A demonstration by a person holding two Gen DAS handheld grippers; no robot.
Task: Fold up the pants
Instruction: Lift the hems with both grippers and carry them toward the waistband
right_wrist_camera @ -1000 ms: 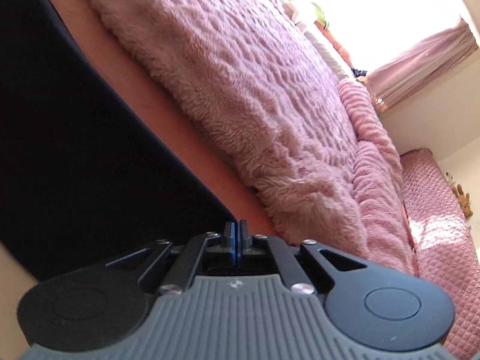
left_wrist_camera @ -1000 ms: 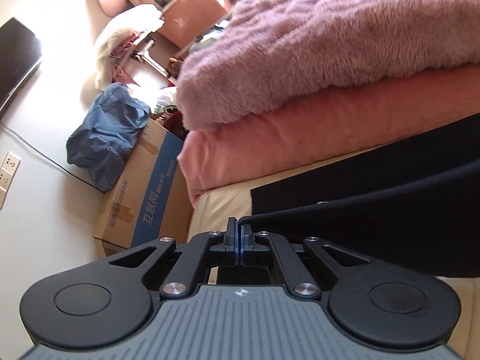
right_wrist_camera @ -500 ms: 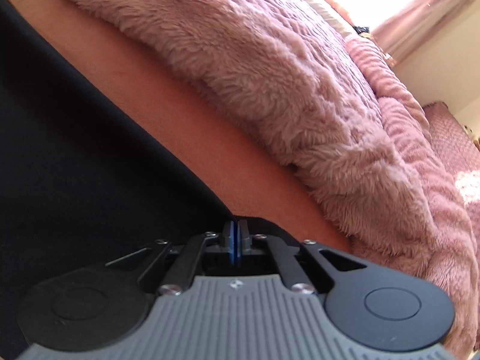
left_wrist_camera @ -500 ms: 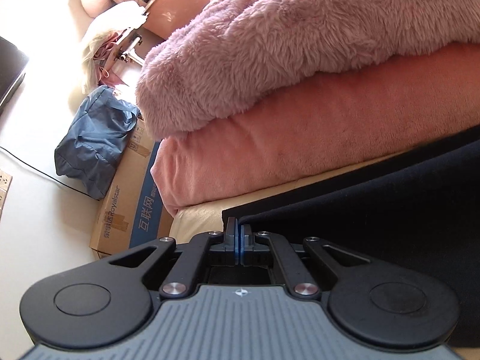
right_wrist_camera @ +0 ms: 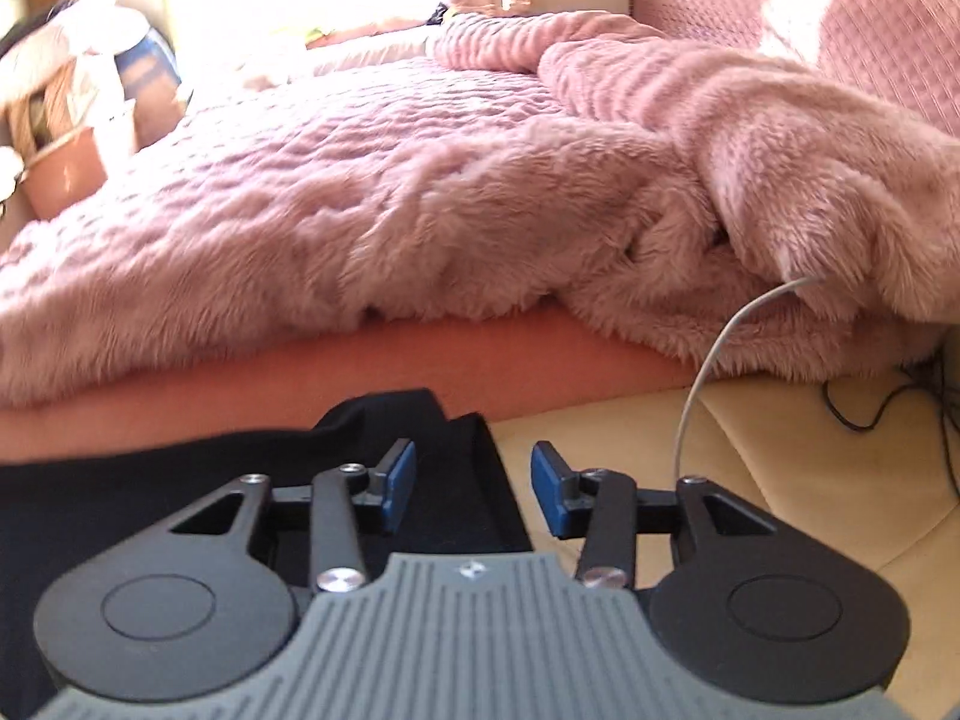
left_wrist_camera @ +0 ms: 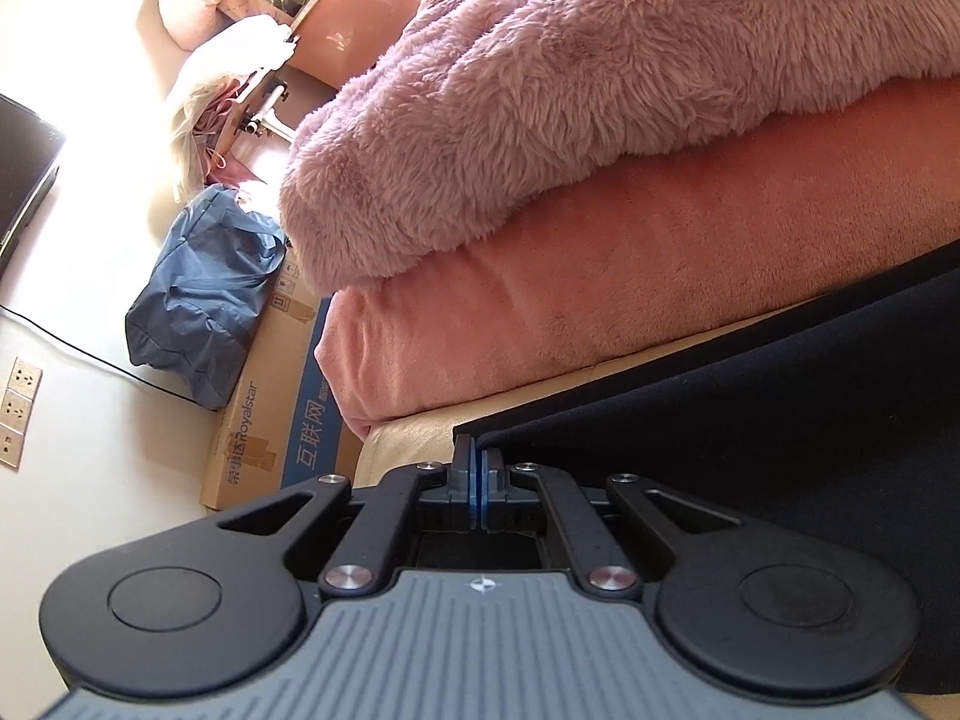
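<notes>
The fold is being laid: the black pants [right_wrist_camera: 180,498] lie along the bed's cream edge [right_wrist_camera: 780,450]. The left gripper [left_wrist_camera: 478,474] seems clamped on their corner; the right gripper [right_wrist_camera: 472,489] jaws are opening, cloth freed. Next, release left and smooth.

The black fabric pants [left_wrist_camera: 750,420] ran off the right edge; the grey ribbed gripper body hid their near part. The cardboard box's [left_wrist_camera: 264,432] small print was illegible.
</notes>
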